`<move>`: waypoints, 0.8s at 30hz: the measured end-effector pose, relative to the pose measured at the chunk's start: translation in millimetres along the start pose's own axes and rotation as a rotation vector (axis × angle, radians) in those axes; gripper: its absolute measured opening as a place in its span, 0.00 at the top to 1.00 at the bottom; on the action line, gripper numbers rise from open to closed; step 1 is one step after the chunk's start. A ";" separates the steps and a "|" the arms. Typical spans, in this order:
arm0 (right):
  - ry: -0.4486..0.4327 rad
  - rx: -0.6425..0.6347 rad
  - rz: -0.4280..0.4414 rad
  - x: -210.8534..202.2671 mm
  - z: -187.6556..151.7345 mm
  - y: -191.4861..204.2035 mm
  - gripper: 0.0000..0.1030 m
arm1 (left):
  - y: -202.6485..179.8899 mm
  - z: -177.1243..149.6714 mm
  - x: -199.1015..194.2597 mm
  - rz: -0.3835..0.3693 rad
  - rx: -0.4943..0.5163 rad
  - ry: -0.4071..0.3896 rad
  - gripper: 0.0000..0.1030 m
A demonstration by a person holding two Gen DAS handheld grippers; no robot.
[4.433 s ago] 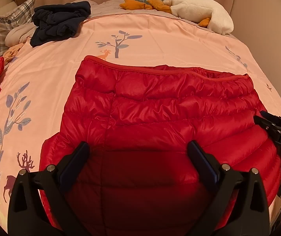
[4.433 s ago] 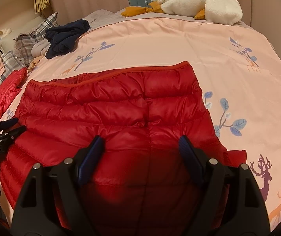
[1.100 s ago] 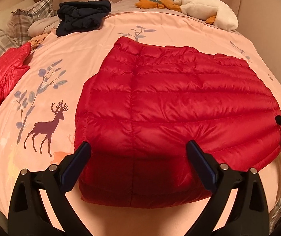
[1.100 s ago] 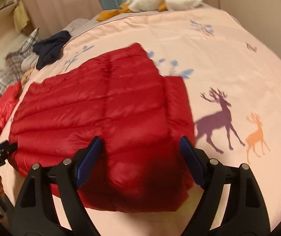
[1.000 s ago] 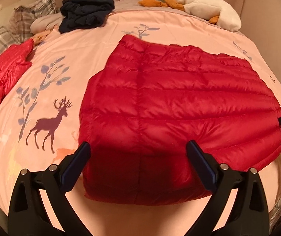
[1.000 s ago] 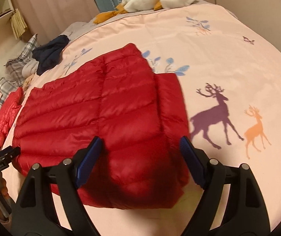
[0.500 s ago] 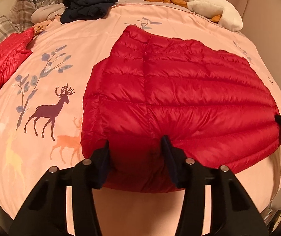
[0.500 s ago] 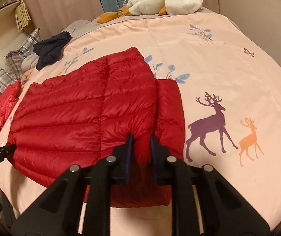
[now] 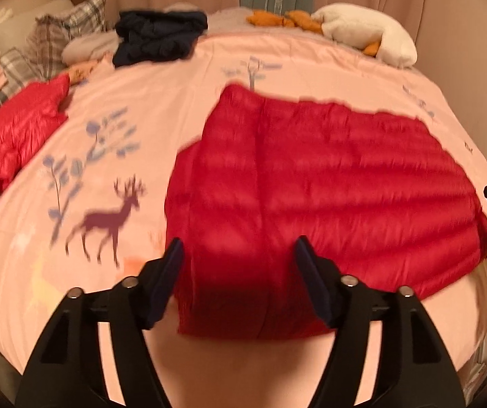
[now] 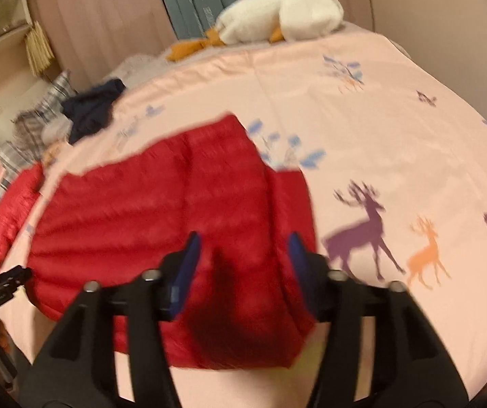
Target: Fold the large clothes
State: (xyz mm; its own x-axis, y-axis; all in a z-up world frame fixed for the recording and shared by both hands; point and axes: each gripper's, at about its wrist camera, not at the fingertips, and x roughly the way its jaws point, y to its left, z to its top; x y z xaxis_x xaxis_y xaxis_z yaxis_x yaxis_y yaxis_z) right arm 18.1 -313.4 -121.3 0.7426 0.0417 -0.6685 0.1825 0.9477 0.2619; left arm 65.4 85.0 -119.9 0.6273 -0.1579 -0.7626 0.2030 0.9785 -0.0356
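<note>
The pink bedspread (image 9: 209, 68) with its printed deer covers the whole bed, curtains behind it. My red down jacket (image 9: 328, 176) lies flat on it, already doubled into a rough rectangle, its near hem close to the bed's front edge. My left gripper (image 9: 238, 255) hangs over the hem's left end with its jaws apart, holding nothing; my right gripper (image 10: 243, 248) hangs over the right end, also parted and empty. I judge one fold is laid down and I am between grips. Next I need a firm bite on the puffy hem at both corners, lifted together so the slick quilted layers do not slide apart.

The left view shows a second red garment (image 9: 12, 136) by the plaid pillows (image 9: 69, 17), plus a dark bundle of clothes (image 9: 158, 37). The right view alone shows the orange deer print (image 10: 425, 255) and the jacket's narrower strip along its right side. Both are blurred.
</note>
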 end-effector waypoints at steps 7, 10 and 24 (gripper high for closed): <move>-0.010 -0.097 0.021 31.9 31.8 43.9 0.35 | -30.1 48.2 18.2 0.015 0.060 -0.072 0.28; 0.010 -0.113 0.021 50.5 41.6 52.6 0.35 | -40.1 63.5 32.9 0.036 0.077 -0.078 0.17; 0.150 -0.099 -0.036 124.3 44.1 40.7 0.32 | -46.2 77.0 102.2 0.040 0.079 0.040 0.16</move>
State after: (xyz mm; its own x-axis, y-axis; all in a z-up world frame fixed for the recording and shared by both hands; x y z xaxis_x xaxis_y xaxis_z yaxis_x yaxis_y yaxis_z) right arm 146.3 -283.6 -163.1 0.6308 0.0475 -0.7745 0.1369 0.9757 0.1713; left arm 178.1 13.4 -146.4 0.6054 -0.1121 -0.7880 0.2384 0.9701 0.0451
